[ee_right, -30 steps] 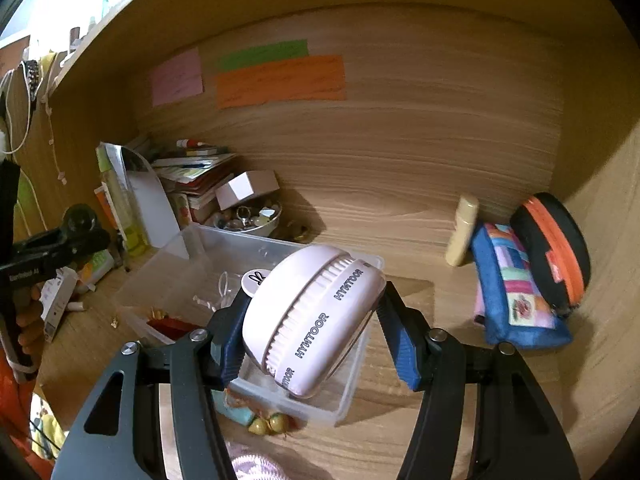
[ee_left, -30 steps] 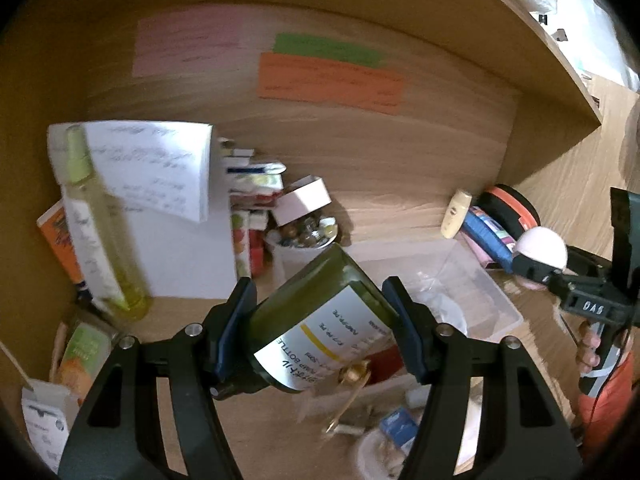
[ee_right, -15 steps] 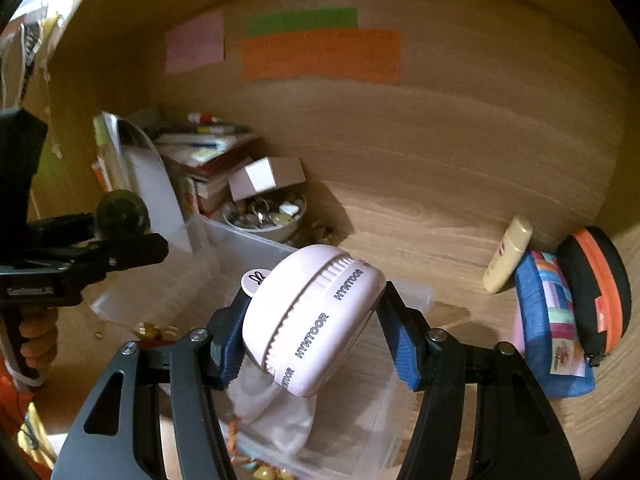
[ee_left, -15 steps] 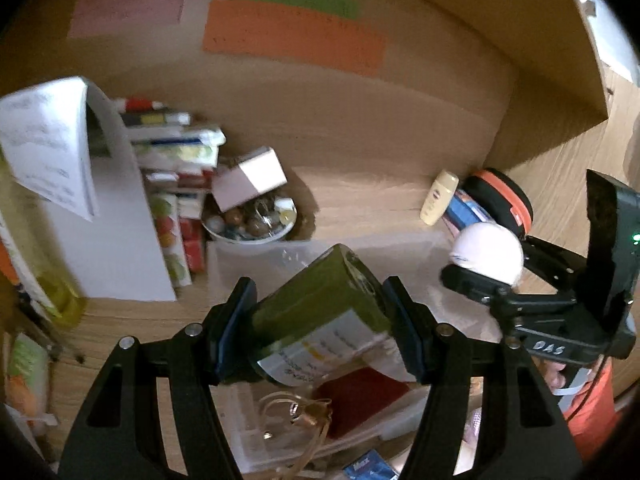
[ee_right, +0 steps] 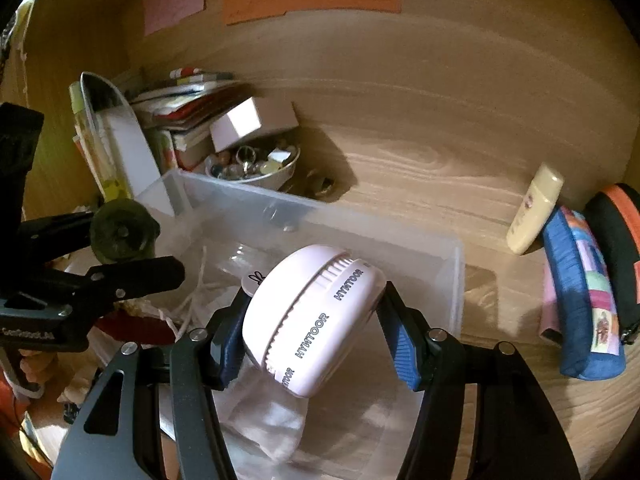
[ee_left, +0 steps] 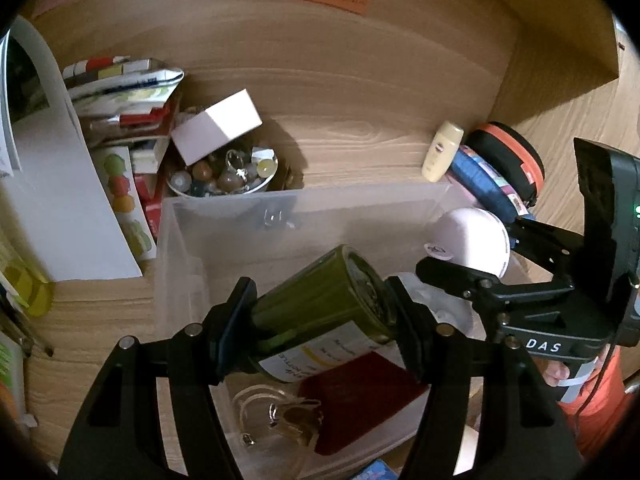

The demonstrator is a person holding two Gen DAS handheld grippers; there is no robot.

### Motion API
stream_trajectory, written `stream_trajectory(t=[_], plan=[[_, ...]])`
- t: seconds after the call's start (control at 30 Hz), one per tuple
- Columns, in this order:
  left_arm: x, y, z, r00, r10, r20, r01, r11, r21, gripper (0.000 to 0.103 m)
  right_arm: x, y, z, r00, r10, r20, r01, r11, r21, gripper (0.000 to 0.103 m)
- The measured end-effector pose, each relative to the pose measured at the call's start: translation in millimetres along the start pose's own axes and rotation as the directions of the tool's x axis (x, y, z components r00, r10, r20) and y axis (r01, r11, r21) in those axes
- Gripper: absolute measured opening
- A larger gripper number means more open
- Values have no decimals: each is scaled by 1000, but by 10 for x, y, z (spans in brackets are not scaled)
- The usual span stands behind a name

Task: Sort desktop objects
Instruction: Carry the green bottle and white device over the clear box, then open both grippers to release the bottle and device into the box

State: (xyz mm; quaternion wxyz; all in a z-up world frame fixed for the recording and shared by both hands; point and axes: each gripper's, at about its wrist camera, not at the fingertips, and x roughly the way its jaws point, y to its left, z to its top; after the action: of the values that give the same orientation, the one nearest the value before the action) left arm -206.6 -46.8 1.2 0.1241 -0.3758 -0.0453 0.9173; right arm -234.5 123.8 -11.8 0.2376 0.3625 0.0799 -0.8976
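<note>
My left gripper [ee_left: 320, 328] is shut on a dark green bottle [ee_left: 320, 320] with a white label, held tilted over a clear plastic bin [ee_left: 224, 216]. In the right wrist view that gripper [ee_right: 132, 248] comes in from the left with the bottle's round end [ee_right: 120, 236] showing. My right gripper [ee_right: 316, 328] is shut on a pale pink round device [ee_right: 312, 320] marked HYNTOOR, above the same bin [ee_right: 452, 280]. From the left wrist view the pink device [ee_left: 472, 240] hangs over the bin's right side in the right gripper [ee_left: 476, 258]. A dark red box [ee_left: 360, 400] and clear bags lie in the bin.
A bowl of trinkets [ee_left: 224, 176] with a white box [ee_left: 216, 124] on it stands behind the bin, beside stacked books [ee_left: 124, 92] and a white sheet [ee_left: 60, 208]. A cream tube [ee_right: 536, 208], a blue pouch [ee_right: 584, 296] and a black-orange case [ee_right: 616, 232] sit right. Wooden walls enclose the nook.
Both grippers have moved forward and down over the clear bin, keeping hold of the bottle and the pink device. The back wall's notes have slid toward the top of both views.
</note>
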Motion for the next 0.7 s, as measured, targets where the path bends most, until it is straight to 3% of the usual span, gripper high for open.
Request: stream_trajectory(t=[0.4, 0.5, 0.6, 0.7], plan=[[15, -90, -62, 998, 58, 0, -58, 996, 63, 69, 11, 111, -57, 1000, -17, -26, 15, 998, -66, 56], [-4, -79, -59, 998, 62, -1, -62, 996, 57, 71, 14, 130, -71, 999, -23, -30, 21, 997, -81, 62], [-53, -53, -44, 999, 51, 11, -51, 998, 42, 72, 20, 128, -71, 998, -55, -20, 54, 995, -80, 74], [-103, -39, -33, 998, 52, 26, -53, 998, 33, 74, 6, 134, -63, 998, -64, -17, 63, 995, -81, 76]])
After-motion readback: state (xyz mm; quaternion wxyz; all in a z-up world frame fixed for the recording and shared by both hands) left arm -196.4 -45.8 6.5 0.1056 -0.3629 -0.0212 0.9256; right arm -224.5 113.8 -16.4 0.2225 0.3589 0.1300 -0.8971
